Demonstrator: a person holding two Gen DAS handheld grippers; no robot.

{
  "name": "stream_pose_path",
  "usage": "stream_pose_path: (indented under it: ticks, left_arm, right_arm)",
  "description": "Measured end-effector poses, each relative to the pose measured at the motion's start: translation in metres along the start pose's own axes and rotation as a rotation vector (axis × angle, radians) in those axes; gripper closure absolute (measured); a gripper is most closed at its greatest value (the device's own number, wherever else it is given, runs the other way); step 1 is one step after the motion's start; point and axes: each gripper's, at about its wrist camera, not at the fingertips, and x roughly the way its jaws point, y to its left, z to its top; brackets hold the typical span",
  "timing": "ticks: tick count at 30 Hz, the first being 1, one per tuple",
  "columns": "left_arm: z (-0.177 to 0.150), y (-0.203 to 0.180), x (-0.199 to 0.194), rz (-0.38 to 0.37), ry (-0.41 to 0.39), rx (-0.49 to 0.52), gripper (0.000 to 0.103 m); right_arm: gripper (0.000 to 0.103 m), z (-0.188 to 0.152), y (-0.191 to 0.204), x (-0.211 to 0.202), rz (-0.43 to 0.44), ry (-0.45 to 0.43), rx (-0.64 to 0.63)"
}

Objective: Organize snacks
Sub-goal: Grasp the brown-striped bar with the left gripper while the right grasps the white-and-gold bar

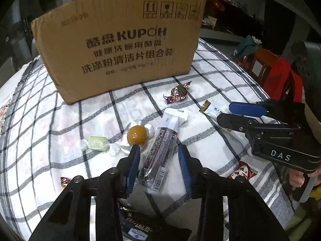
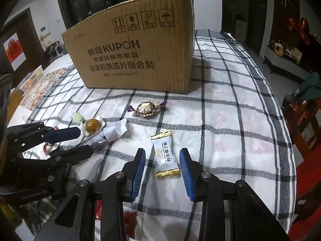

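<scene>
- Right now, nearest: left gripper (image 1: 159, 156) is low over the checked tablecloth (image 1: 210, 76), blue pads either side of a long dark snack bar (image 1: 163, 144). Gaps show on both sides, so the jaws are apart and not clamped on it.
- Right gripper (image 2: 162, 160) is just as low, straddling a small white coconut candy (image 2: 165, 154) with gold ends. Its right pad sits close to the wrapper edge and the left pad stands clear; not gripping it.
- Just left of the bar: an amber ball sweet (image 1: 137, 136) in a clear wrapper, close to the left finger's tip.
- Further left: a pale green wrapped candy (image 1: 97, 143).
- Near edge of the table: a red-and-white packet (image 1: 243, 172), partly hidden under the right tool, and a small dark-red wrapped piece (image 1: 64, 181) at the left.
- Mid table: a gold-and-purple twist candy (image 2: 147, 109), lying alone and well apart from both grippers.
- Far side: a cardboard box (image 2: 132, 46), printed KUPOH, standing upright on the cloth. Its inside is not visible from either view.
</scene>
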Motion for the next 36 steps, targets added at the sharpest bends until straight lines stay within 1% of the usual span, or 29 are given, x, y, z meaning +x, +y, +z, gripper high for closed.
stream_pose_path:
  ticks: [4, 5, 7, 10, 12, 17, 18, 19, 23, 24, 25, 30, 36]
  left_arm:
    - [0.000, 0.000, 0.004, -0.011, 0.018, -0.003, 0.069]
    - [-0.001, 0.000, 0.004, -0.023, 0.020, -0.006, 0.071]
    - [0.000, 0.001, 0.004, -0.037, 0.029, -0.011, 0.072]
    - [0.001, 0.001, 0.008, -0.026, 0.034, -0.013, 0.072]
    - [0.003, 0.003, 0.011, -0.037, 0.043, -0.030, 0.072]
    - [0.007, -0.001, 0.014, -0.022, 0.040, -0.032, 0.072]
    - [0.008, -0.001, 0.015, -0.020, 0.039, -0.034, 0.072]
    - [0.010, -0.002, 0.017, -0.019, 0.038, -0.039, 0.072]
    - [0.013, -0.005, 0.020, -0.012, 0.037, -0.049, 0.072]
    - [0.013, -0.006, 0.020, -0.007, 0.037, -0.050, 0.073]
    - [0.014, -0.007, 0.020, -0.003, 0.035, -0.050, 0.075]
    - [0.012, -0.009, 0.018, -0.001, 0.026, -0.055, 0.079]
    - [0.014, -0.012, 0.006, -0.009, -0.011, -0.065, 0.079]
  right_arm:
    - [0.067, 0.001, -0.002, 0.002, 0.003, 0.001, 0.007]
    - [0.067, 0.002, -0.003, 0.002, 0.005, 0.001, 0.008]
    - [0.067, 0.002, -0.002, 0.003, 0.009, 0.001, 0.008]
    - [0.067, 0.003, -0.001, 0.005, 0.016, 0.001, 0.006]
    - [0.067, 0.003, -0.001, 0.007, 0.016, 0.004, 0.005]
    - [0.068, 0.004, -0.004, 0.012, 0.023, 0.018, 0.016]
    - [0.069, 0.004, -0.004, 0.013, 0.023, 0.021, 0.016]
    - [0.072, 0.003, -0.004, 0.014, 0.025, 0.025, 0.014]
    - [0.073, 0.004, -0.001, 0.016, 0.015, 0.022, -0.006]
    - [0.081, 0.004, 0.000, 0.016, 0.008, 0.020, -0.014]
    - [0.082, 0.004, 0.002, 0.016, 0.002, 0.019, -0.021]
    - [0.082, 0.003, 0.003, 0.007, -0.012, -0.010, -0.025]
    - [0.082, 0.007, 0.005, -0.011, -0.007, -0.050, -0.009]
